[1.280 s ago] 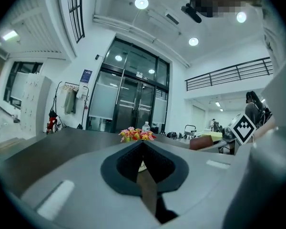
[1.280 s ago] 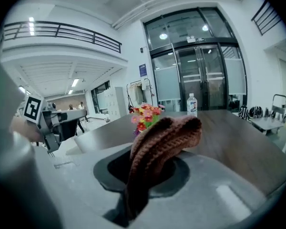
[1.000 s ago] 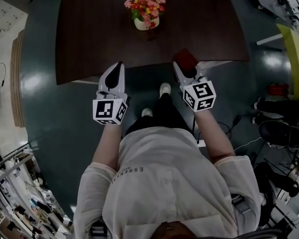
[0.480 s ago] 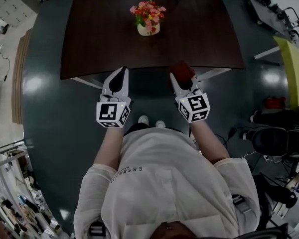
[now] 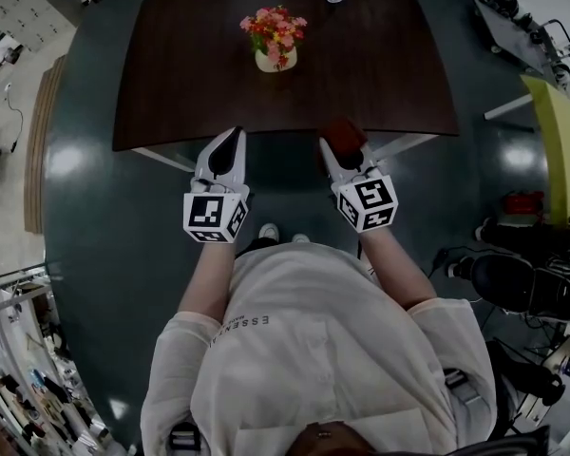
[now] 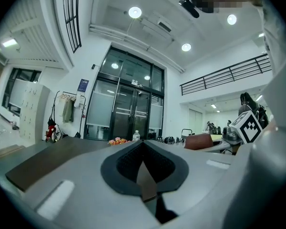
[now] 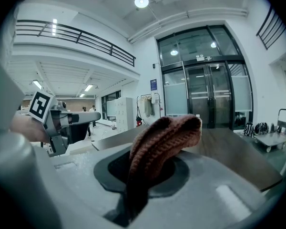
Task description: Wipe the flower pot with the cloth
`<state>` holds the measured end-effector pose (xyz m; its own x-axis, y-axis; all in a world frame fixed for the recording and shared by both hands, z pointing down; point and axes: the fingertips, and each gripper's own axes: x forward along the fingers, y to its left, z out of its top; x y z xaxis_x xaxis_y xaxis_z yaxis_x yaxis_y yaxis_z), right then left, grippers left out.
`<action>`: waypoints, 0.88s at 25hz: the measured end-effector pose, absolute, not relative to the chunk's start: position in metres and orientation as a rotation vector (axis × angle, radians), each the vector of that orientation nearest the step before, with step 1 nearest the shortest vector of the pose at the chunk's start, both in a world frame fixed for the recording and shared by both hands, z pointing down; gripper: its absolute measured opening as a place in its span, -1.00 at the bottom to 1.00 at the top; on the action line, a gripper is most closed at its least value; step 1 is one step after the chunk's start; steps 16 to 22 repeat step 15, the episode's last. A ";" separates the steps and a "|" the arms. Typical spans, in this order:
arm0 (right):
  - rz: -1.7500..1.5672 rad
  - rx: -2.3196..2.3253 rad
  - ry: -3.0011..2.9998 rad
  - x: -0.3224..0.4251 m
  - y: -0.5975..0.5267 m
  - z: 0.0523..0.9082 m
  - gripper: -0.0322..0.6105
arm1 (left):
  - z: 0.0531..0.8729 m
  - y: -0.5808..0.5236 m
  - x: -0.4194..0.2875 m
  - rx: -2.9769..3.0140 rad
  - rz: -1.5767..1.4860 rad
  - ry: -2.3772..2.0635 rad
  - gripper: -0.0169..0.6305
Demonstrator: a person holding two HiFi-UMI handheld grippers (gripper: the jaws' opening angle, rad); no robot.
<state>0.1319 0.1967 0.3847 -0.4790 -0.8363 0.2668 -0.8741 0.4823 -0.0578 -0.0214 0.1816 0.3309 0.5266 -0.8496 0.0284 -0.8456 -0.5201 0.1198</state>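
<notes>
Your left claw (image 5: 230, 141) is clenched on nothing, just at the near edge of the table (image 5: 380, 74). Your right claw (image 5: 346, 157) grasps the red knitted cloth (image 5: 345, 132). The flower pot (image 5: 272, 61) stands farther back on the table, well apart from both claws.

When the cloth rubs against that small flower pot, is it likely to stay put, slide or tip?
Probably slides or tips easily: the flower pot is small and stands free on the smooth table. The flowers spread wider than the pot, so it seems top-heavy. The knitted cloth looks soft, so gentle pressure should be possible.
</notes>
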 end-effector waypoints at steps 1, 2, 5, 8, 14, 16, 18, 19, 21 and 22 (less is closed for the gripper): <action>0.276 1.475 -2.527 0.132 0.197 0.385 -0.75 | 0.330 0.182 -0.020 2.649 -0.051 -1.466 -0.90; 0.277 1.472 -2.530 0.131 0.197 0.385 -0.75 | 0.329 0.183 -0.018 2.658 -0.050 -1.461 -0.90; 0.284 1.463 -2.534 0.129 0.198 0.386 -0.75 | 0.330 0.183 -0.017 2.663 -0.041 -1.459 -0.90; 0.291 1.461 -2.530 0.131 0.196 0.388 -0.75 | 0.333 0.180 -0.017 2.644 -0.039 -1.460 -0.90; 0.311 1.455 -2.530 0.131 0.192 0.388 -0.75 | 0.331 0.177 -0.016 2.662 -0.016 -1.470 -0.90; 0.314 1.454 -2.530 0.131 0.191 0.389 -0.75 | 0.331 0.176 -0.016 2.667 -0.008 -1.473 -0.90; 0.314 1.454 -2.530 0.131 0.191 0.389 -0.75 | 0.331 0.176 -0.016 2.667 -0.008 -1.473 -0.90; 0.314 1.454 -2.530 0.131 0.191 0.389 -0.75 | 0.331 0.176 -0.016 2.667 -0.008 -1.473 -0.90; 0.314 1.454 -2.530 0.131 0.191 0.389 -0.75 | 0.331 0.176 -0.016 2.667 -0.008 -1.473 -0.90; 0.314 1.454 -2.530 0.131 0.191 0.389 -0.75 | 0.331 0.176 -0.016 2.667 -0.008 -1.473 -0.90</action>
